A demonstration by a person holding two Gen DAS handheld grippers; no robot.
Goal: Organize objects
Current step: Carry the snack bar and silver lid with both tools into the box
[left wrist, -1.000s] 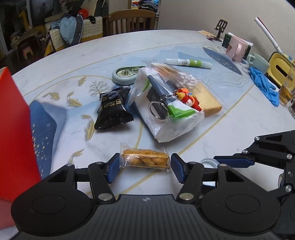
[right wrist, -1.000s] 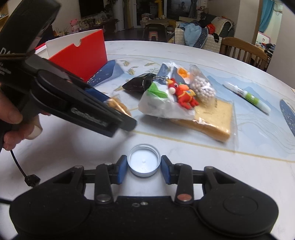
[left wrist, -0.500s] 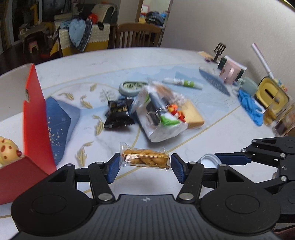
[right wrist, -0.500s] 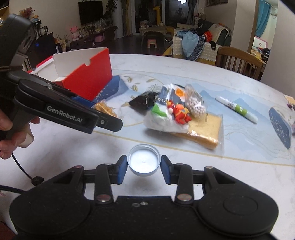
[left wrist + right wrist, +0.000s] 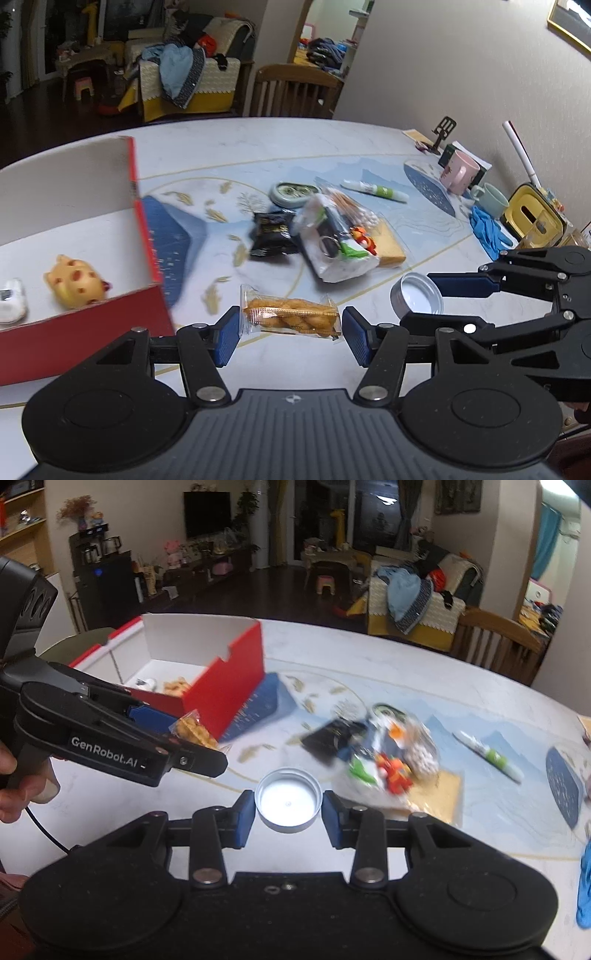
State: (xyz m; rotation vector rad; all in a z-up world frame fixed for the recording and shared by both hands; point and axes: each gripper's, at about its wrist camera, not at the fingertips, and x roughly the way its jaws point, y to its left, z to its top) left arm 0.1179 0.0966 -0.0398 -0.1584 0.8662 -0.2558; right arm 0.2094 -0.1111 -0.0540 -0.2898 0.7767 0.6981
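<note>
Two claws each hold something above the bench [image 5: 369,140]: the left claw [image 5: 291,334] clamps a clear-wrapped biscuit packet [image 5: 290,318] beside the open red box [image 5: 85,332], and the right claw [image 5: 288,814] grips a white jar lid [image 5: 289,801].

A red box [image 5: 85,332] with a white inside holds a yellow red-spotted toy [image 5: 74,282], near a clear packet of orange-brown snacks [image 5: 290,314], a black wrapper [image 5: 271,234] and a silver white-lined lid [image 5: 289,799].
</note>
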